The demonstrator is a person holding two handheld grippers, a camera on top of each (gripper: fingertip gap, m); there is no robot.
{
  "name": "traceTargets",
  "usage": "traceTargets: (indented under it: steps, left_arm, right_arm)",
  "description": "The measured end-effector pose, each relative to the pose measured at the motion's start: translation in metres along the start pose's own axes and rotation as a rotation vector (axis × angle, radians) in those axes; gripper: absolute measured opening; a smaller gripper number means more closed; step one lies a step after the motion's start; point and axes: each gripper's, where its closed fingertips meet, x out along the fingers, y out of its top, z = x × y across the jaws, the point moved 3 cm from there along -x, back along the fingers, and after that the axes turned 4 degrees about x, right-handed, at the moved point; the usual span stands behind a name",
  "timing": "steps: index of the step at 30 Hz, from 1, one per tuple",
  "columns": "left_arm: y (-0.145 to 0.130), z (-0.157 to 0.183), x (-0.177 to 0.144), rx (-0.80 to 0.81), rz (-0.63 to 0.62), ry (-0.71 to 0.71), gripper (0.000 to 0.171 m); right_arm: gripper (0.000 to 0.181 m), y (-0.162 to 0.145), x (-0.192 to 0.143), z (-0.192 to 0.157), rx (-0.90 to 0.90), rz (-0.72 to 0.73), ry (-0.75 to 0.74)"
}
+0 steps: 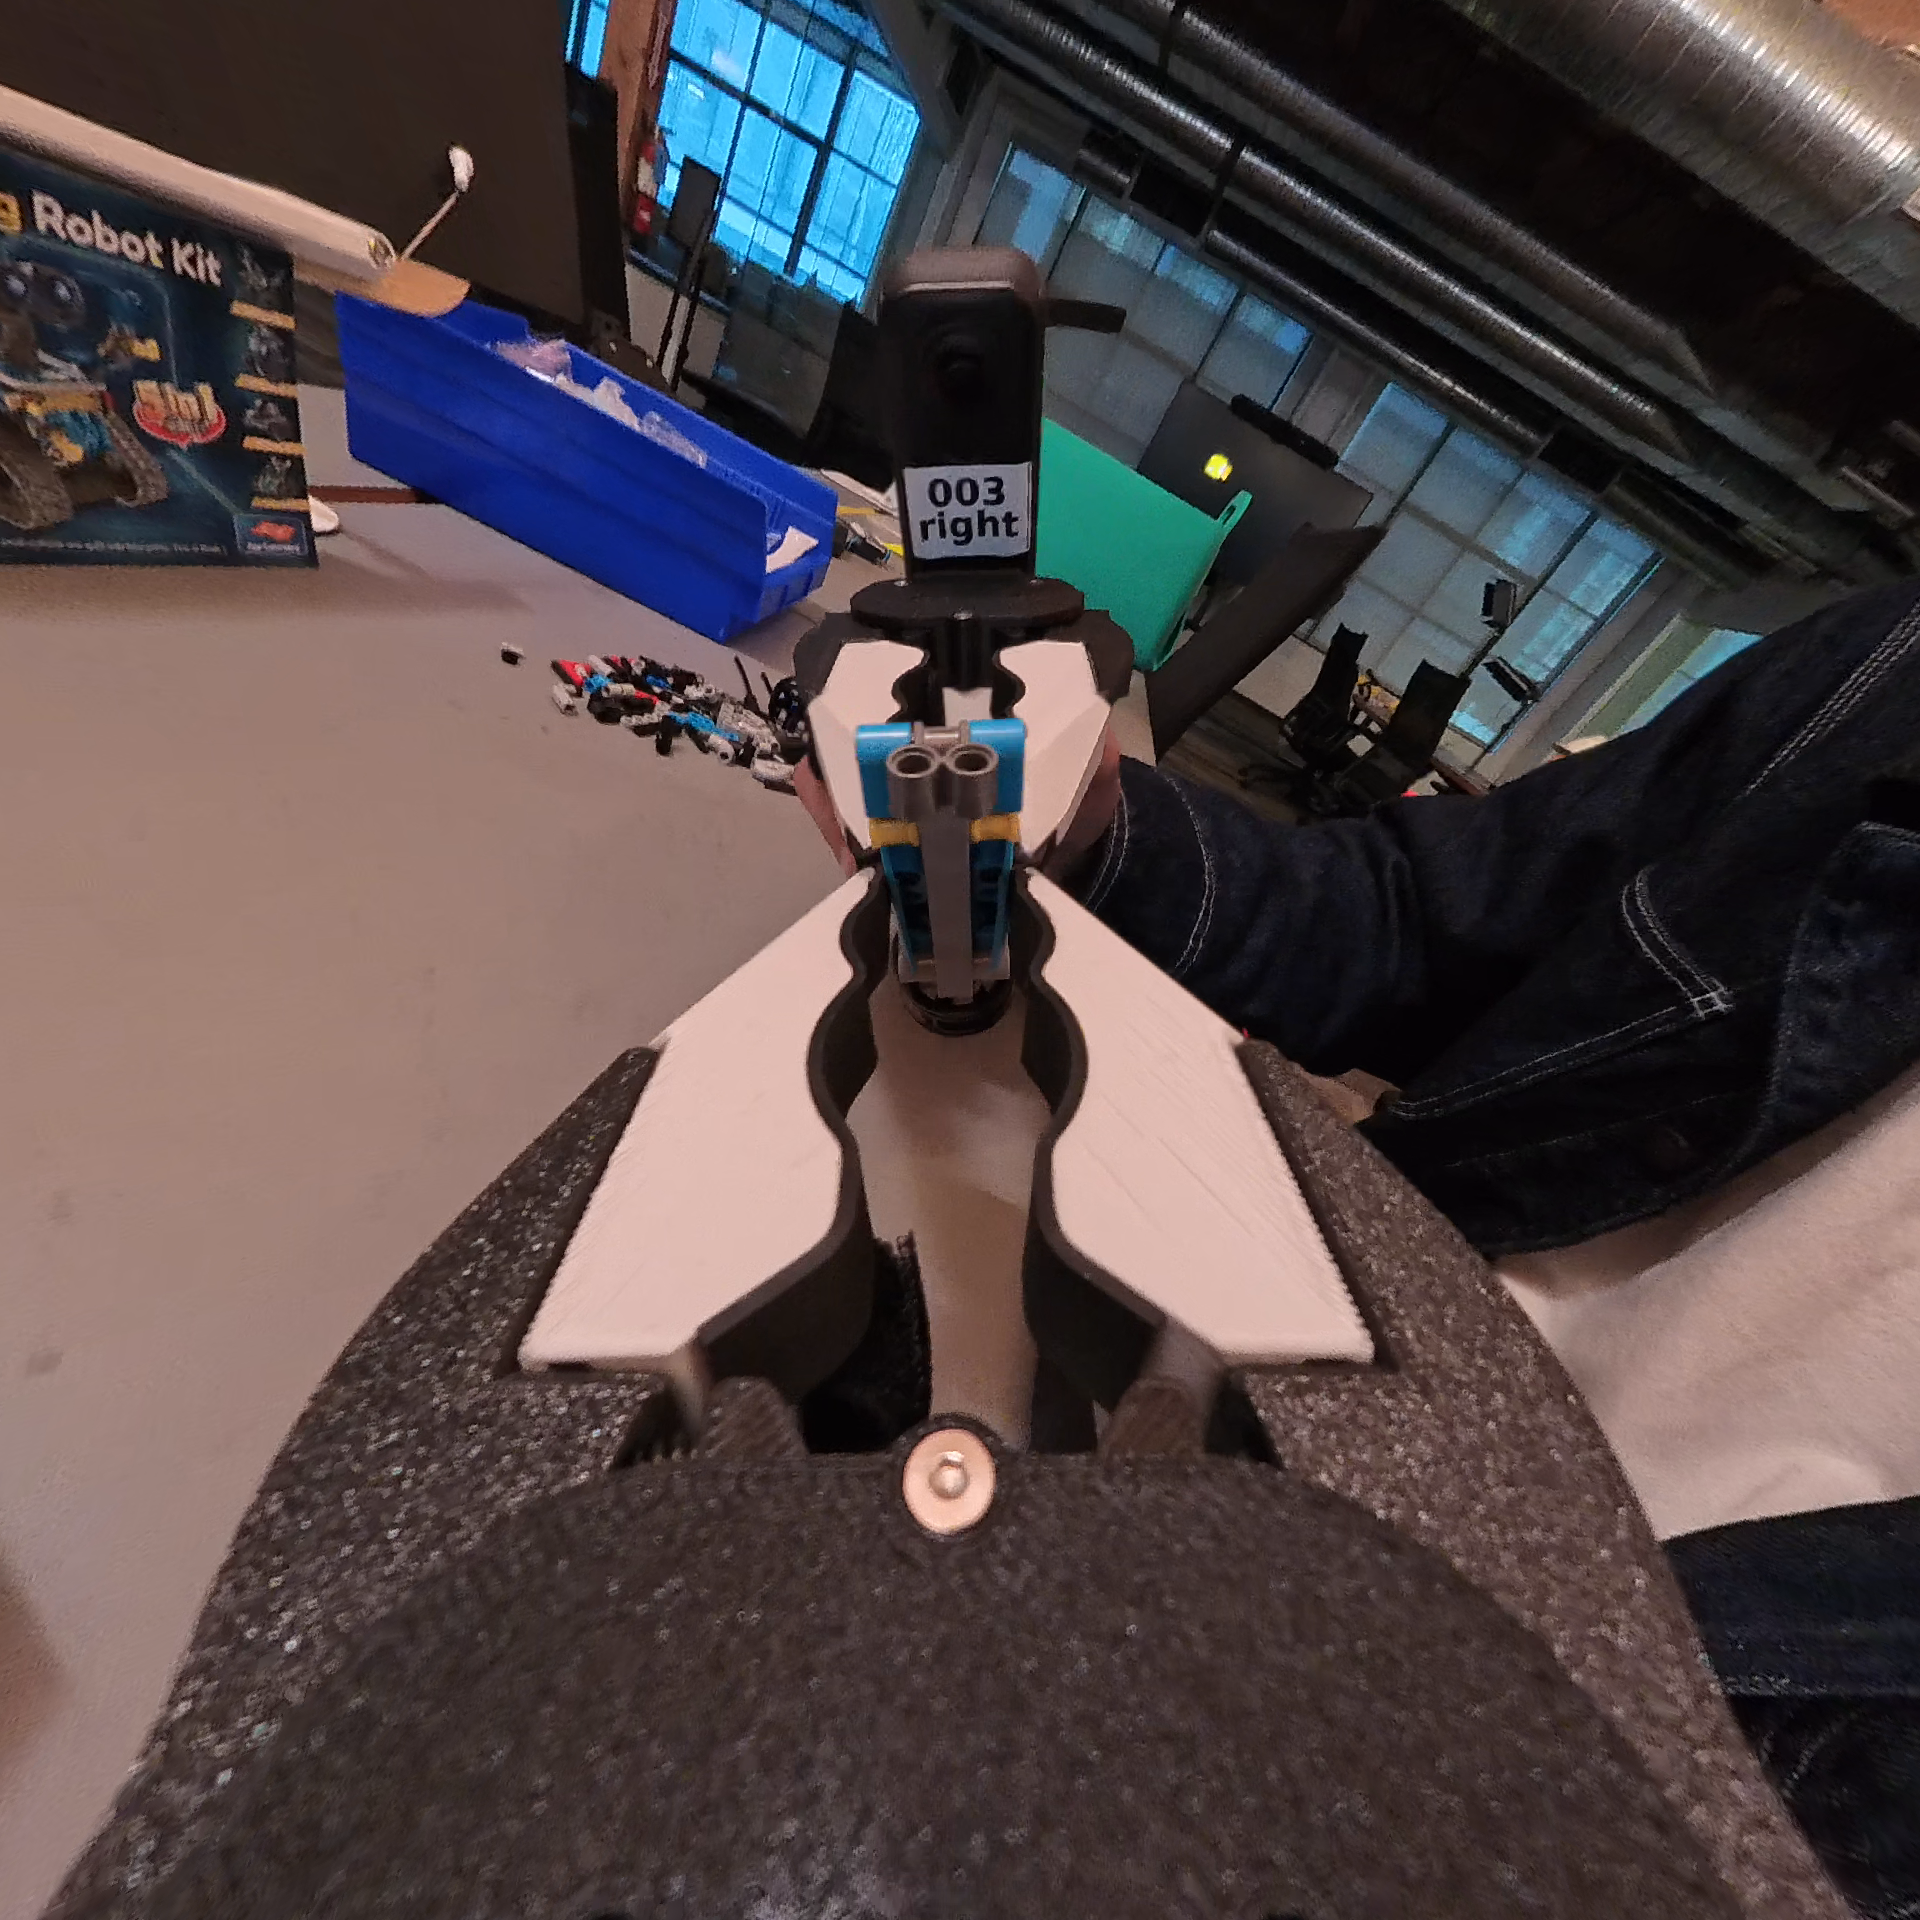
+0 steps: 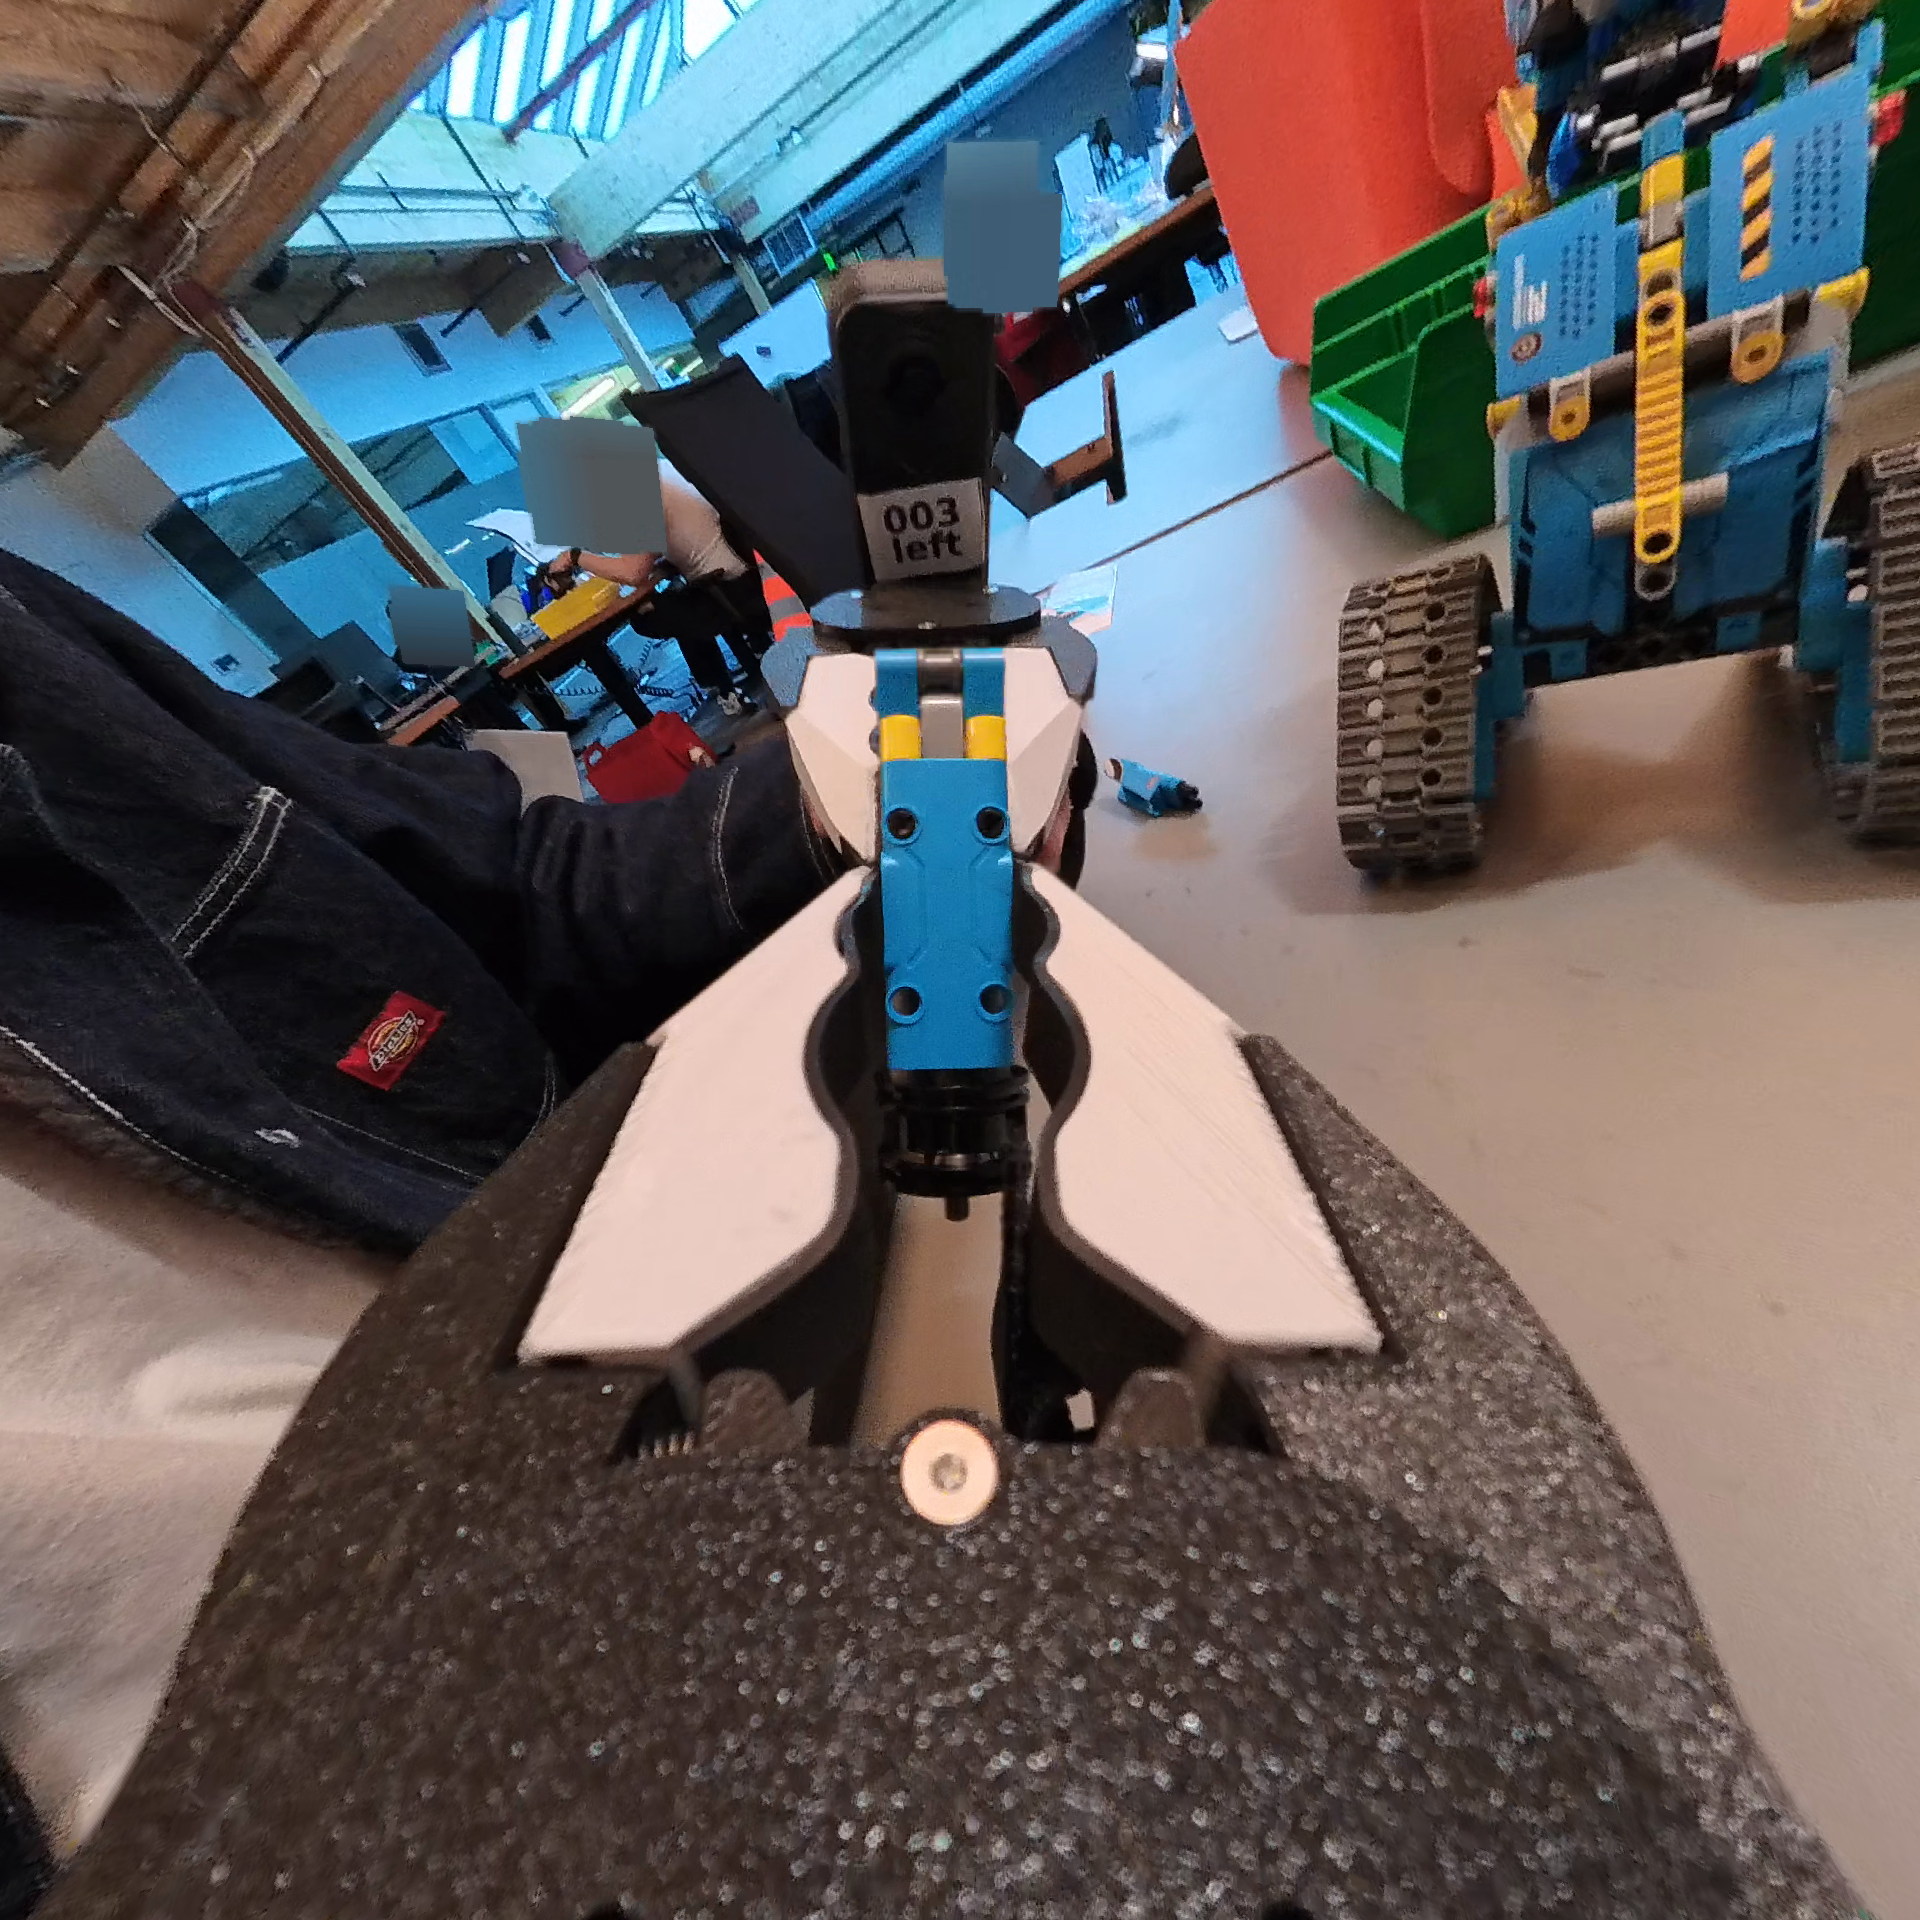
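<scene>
Left wrist view: my left gripper (image 1: 945,914) and right gripper (image 1: 951,727) meet tip-to-tip at frame centre, both clenched on the blue brick assembly (image 1: 940,831), its long axis running between them.

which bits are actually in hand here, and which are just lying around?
In hand:
- blue brick assembly, gripped at one end by the right claw and at the other by the left claw

Lying about:
- tracked robot model
- loose parts pile
- blue bin
- kit box
- green bin

Two wrist cameras facing each other at close range over the pale grey tabletop (image 1: 260,935), each looking along its own tongs, both sharing the small blue, grey and yellow brick assembly (image 1: 940,831) between them.
</scene>
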Motion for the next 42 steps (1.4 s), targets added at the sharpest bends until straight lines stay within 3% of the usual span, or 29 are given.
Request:
traceTargets:
  steps: [18,23,28,31,32,38,42]
  left_arm:
    - [-0.002,-0.001,0.0,0.018,0.012,0.021,0.02]
    - [-0.014,-0.006,0.005,0.009,-0.053,0.055,0.022]
    - [-0.003,-0.009,0.0,-0.002,0.018,0.083,0.042]
    - [0.005,-0.007,-0.004,-0.005,0.071,0.066,0.038]
    - [0.006,-0.007,-0.006,-0.014,0.079,0.055,0.026]
    - [0.003,-0.009,-0.006,-0.045,0.045,0.045,0.024]
    - [-0.006,-0.009,0.0,-0.022,-0.025,0.052,0.024]
  right_arm:
    - [0.021,0.004,-0.004,0.002,0.052,0.028,0.049]
    - [0.022,-0.01,-0.006,0.01,-0.004,-0.07,-0.028]
    - [0.022,-0.005,-0.009,0.008,-0.001,-0.049,-0.022]
    - [0.022,-0.01,-0.003,0.007,-0.001,-0.072,-0.019]
    - [0.022,-0.009,-0.002,0.007,0.003,-0.066,-0.015]
    - [0.023,-0.018,0.003,0.01,0.019,-0.107,-0.028]
    - [0.037,-0.024,0.007,0.01,-0.028,-0.156,-0.056]
